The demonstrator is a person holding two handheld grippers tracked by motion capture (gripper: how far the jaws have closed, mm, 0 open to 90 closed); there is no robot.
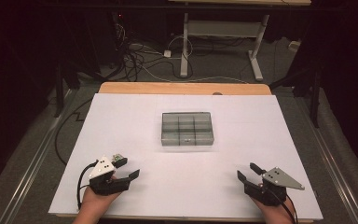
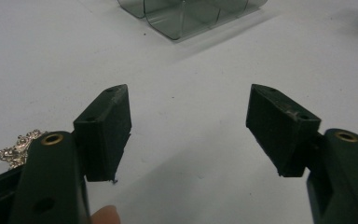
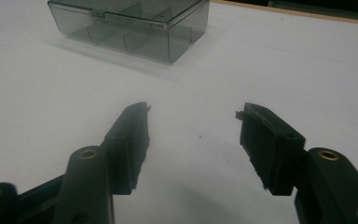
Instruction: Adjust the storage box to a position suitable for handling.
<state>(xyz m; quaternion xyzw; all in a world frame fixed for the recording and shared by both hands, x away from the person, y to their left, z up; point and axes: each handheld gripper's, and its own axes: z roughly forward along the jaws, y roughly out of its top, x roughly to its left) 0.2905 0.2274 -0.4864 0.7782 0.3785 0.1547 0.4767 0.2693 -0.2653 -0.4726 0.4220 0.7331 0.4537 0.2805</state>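
There was one clear box [image 1: 187, 129] with six compartments, one small silvery trinket [image 2: 17, 148], two grippers and one bench [image 1: 121, 121].

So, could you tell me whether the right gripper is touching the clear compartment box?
Apart. The high view shows the right gripper near the table's front edge, with bare white surface between it and the clear compartment box.
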